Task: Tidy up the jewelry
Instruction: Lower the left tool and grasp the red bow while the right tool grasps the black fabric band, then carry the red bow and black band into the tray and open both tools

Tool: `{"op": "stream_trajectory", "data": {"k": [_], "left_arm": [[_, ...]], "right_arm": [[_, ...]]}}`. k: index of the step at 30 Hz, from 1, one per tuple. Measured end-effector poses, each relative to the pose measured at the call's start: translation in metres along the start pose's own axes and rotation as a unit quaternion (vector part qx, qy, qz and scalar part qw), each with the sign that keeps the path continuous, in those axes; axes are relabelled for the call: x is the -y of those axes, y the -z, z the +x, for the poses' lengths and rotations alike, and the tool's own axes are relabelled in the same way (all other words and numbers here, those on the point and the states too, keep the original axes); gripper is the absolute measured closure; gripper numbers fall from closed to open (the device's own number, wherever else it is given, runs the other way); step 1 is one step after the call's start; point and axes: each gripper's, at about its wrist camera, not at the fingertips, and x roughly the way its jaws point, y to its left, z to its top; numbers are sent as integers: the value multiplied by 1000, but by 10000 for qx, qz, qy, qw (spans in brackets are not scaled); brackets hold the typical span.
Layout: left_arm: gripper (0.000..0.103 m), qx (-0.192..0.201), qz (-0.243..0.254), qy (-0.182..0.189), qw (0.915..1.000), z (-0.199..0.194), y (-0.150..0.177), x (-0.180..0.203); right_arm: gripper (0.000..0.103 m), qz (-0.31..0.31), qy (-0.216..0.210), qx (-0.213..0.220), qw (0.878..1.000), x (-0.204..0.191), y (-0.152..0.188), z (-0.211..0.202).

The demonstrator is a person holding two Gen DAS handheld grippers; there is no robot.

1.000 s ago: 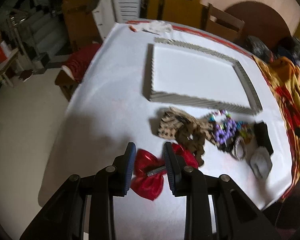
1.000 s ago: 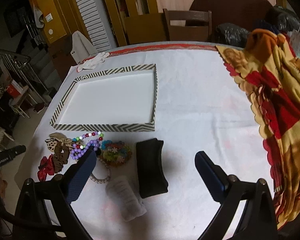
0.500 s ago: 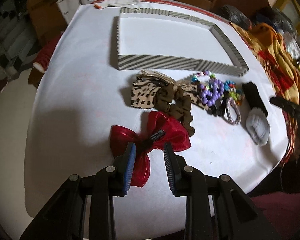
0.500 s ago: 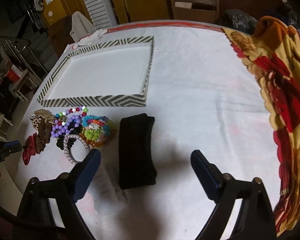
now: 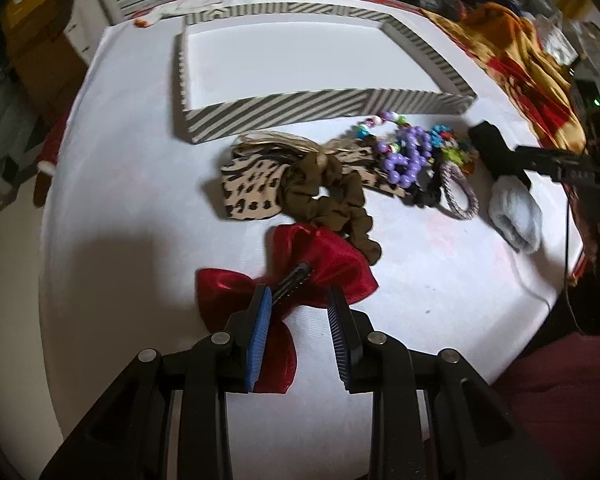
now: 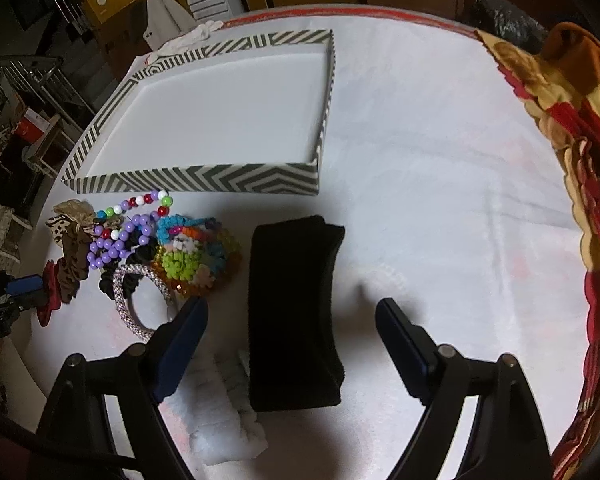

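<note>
Left tool [image 5: 300, 312]: matte black frame, two fingers [image 5: 259, 332] faced with ribbed blue pads.
Pivots: round silver screw heads along each black linkage arm.
Right tool [image 6: 292, 332]: same black frame, dark blue pads, silver screws.
Clothing: maroon fabric [image 5: 556, 412] at lower right.

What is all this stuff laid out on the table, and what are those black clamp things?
Striped shallow tray: one, grey and white, far side of the white tablecloth, nothing in it.
Red satin hair bow: one, nearest the left tool.
Leopard-print bow: one, tan and black, in front of the tray.
Brown scrunchie: one, on the leopard bow.
Bead bracelets: several, purple and multicoloured, heaped.
Black knit headband: one, between the right tool's fingers.
White fluffy headband: one, beside the black one.
Patterned cloth: one, yellow and red, table edge.
Left tool: open, over the red bow.
Right tool: open wide.
</note>
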Motion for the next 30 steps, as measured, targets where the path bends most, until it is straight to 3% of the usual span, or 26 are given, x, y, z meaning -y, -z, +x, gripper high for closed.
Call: {"op": "stream_trajectory", "data": {"k": [3, 6, 14, 15, 16, 19, 21, 24, 30], "left_arm": [[84, -61, 117, -166, 9998, 6, -2, -2], [84, -199, 124, -76, 9997, 13, -3, -6], [74, -204, 675, -251, 9972, 15, 5, 6], [74, -182, 706, -284, 9969, 15, 6, 7], [75, -152, 715, -322, 9968, 15, 7, 7], [92, -106, 461, -473, 9978, 13, 8, 4], [95, -68, 40, -179, 9998, 6, 8, -4], [96, 120, -281, -143, 9994, -10, 7, -11], [96, 604, -434, -74, 9972, -51, -10, -12]], "right_arm": [[14, 14, -19, -4, 10000, 0, -1, 2], [14, 28, -32, -50, 10000, 1, 0, 5], [14, -31, -13, -127, 9999, -2, 4, 13], [23, -38, -41, -133, 9999, -2, 4, 15], [47, -30, -73, -136, 9999, -2, 4, 15], [77, -9, -19, -97, 10000, -2, 6, 16], [84, 56, -57, -76, 9999, 2, 7, 13], [85, 147, -94, 146, 9997, 7, 5, -3], [85, 110, -91, 548, 9984, 11, -11, -36]]}}
